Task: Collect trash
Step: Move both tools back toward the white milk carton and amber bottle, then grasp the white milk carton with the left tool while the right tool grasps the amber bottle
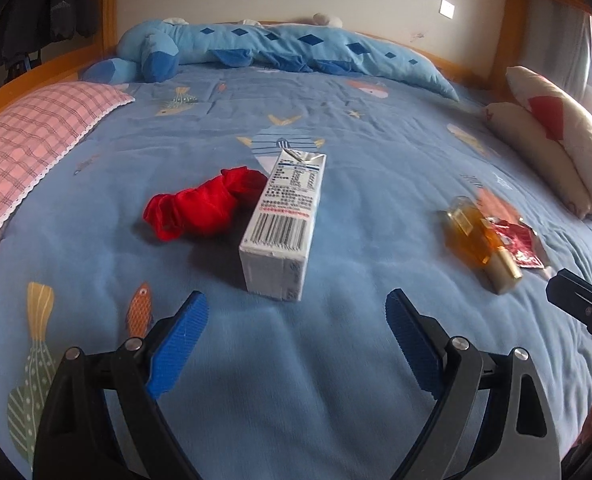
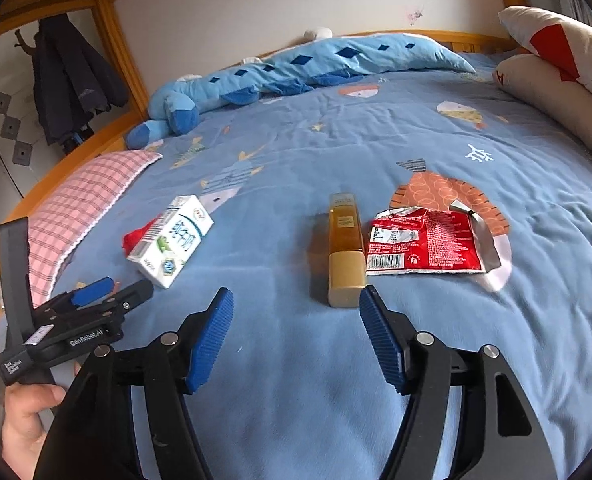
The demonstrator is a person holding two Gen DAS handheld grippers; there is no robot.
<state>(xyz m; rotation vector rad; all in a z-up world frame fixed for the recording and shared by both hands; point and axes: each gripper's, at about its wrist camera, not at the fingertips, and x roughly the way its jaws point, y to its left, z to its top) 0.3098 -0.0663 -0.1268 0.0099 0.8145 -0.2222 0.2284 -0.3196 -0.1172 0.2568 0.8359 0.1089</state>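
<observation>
At frame centre of the left wrist view, a white milk carton (image 1: pixel 282 226) lies on the blue bed cover (image 1: pixel 335 360), touching a red cloth (image 1: pixel 200 208) on its left. Left gripper (image 1: pixel 296 320) at the bottom, fingers (image 1: pixel 180 344) spread wide, holding nothing, carton just ahead. Amber bottle (image 1: pixel 477 242) and red wrapper (image 1: pixel 521 246) centre-right.

In the right wrist view, bottle (image 2: pixel 345 248) at centre, torn wrapper (image 2: pixel 423 246) just right of it, carton (image 2: pixel 172 246) left. Right gripper (image 2: pixel 294 312) at the bottom, fingers (image 2: pixel 379 340) released, empty; bottle cap near the right tip. Left gripper (image 2: pixel 112 290) lower left.
</observation>
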